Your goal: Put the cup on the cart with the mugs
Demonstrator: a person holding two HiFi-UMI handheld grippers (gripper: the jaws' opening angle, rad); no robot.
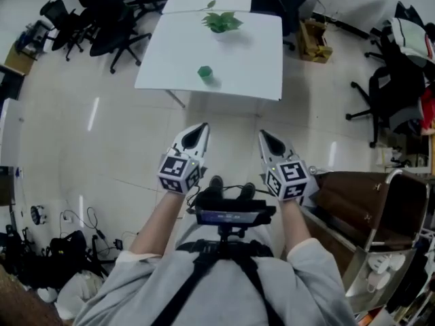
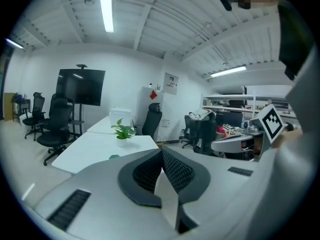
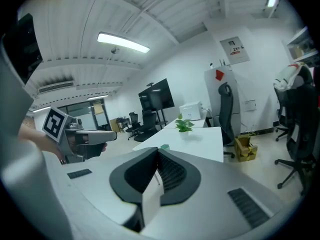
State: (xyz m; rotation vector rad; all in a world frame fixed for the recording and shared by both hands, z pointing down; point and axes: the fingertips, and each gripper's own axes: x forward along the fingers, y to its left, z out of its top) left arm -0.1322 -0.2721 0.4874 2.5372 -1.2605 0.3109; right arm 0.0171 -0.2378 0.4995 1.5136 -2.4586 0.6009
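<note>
A small green cup [image 1: 205,73] stands near the front edge of a white table [image 1: 245,60], well ahead of both grippers. My left gripper [image 1: 202,128] and right gripper [image 1: 263,135] are held side by side above the floor, pointing at the table, both shut and empty. In the left gripper view the shut jaws [image 2: 162,152] hide most of the cup [image 2: 114,157]. The right gripper view shows the cup [image 3: 164,147] just above its shut jaws [image 3: 157,156]. A brown cart [image 1: 360,199] with pale mug-like things [image 1: 378,264] on a lower level stands to my right.
A potted plant [image 1: 221,23] sits farther back on the table. Black office chairs [image 1: 102,19] crowd the far left, and another chair [image 1: 391,97] with clothes is at the right. A cardboard box [image 1: 312,41] lies by the table. Cables and bags [image 1: 68,250] lie at the lower left.
</note>
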